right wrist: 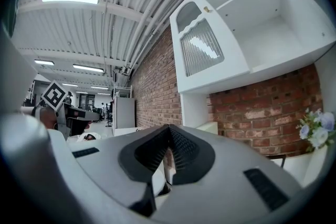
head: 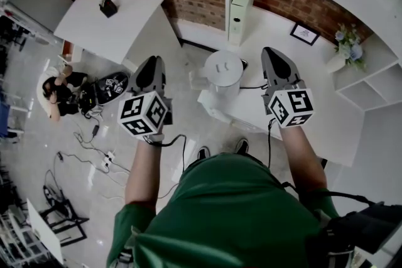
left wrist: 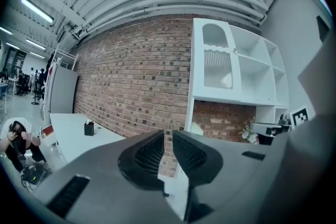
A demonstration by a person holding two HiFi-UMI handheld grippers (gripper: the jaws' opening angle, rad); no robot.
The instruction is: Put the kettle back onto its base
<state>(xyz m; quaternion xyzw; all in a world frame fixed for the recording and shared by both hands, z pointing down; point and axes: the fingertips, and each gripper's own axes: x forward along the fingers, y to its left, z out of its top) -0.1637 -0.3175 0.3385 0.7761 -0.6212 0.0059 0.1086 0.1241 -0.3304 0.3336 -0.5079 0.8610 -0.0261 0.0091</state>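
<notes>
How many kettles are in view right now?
1. The kettle stands on the desk, at its left edge in the head view, between the left tongs and right tongs. Others could be hidden out of frame.

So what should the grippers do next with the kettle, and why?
Probably open the right gripper first. Both it and the left gripper are shut and empty, and in the head view the kettle stands untouched on the table between them. Shut jaws cannot take it. I cannot make out the base.
</notes>
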